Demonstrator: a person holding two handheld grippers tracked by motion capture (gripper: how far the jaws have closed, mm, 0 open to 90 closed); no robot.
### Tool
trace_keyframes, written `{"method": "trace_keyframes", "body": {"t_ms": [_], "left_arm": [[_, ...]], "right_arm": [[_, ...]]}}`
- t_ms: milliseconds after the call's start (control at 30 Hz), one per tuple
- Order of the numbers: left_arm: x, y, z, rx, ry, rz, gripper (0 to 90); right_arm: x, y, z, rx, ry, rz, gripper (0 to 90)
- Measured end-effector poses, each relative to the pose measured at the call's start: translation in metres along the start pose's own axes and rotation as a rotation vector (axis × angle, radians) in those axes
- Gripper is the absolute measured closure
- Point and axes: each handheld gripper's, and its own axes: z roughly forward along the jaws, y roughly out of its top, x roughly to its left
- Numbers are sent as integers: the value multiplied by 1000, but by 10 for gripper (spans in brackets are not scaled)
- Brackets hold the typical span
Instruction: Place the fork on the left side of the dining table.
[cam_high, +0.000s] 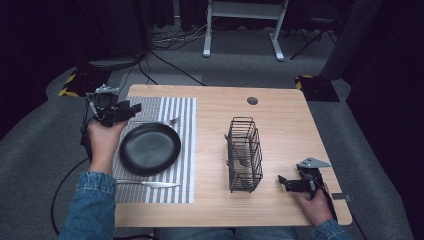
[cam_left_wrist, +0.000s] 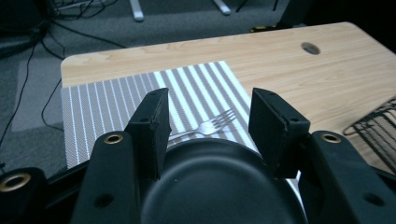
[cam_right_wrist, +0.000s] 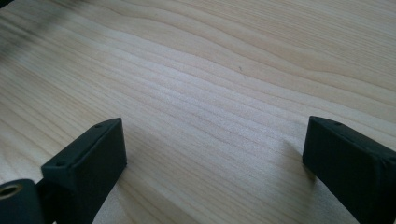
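A: Left gripper?
B: Raised over far left corner of striped placemat, jaws apart, nothing between. Aimed toward fork.

A: Fork where?
B: Flat on placemat, just beyond far rim of black plate. Tines pointing right in high view. Not touched.

A: Right gripper?
B: Resting low at near right of wooden table, jaws spread wide, bare wood between pads.

A: Other items?
B: Knife on near edge of placemat, beside plate. Wire caddy upright mid-table, between plate and right gripper; possibly cutlery inside, too small to confirm.
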Motion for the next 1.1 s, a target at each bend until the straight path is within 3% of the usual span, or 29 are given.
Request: {"method": "trace_keyframes", "body": {"t_ms": [167, 567, 933, 1100], "left_arm": [[-14, -11, -20, -9, -32, 42, 477], [-25, -29, -47, -29, -86, 103, 453], [-26, -59, -61, -21, -134, 105, 409], [-28, -78, -68, -50, -155, 84, 404]], "right_arm": [[0, 0, 0, 0, 0, 1, 61], [0, 0, 0, 0, 0, 0, 61], [0, 0, 0, 0, 0, 1, 61], [0, 0, 0, 0, 0, 0, 61]]}}
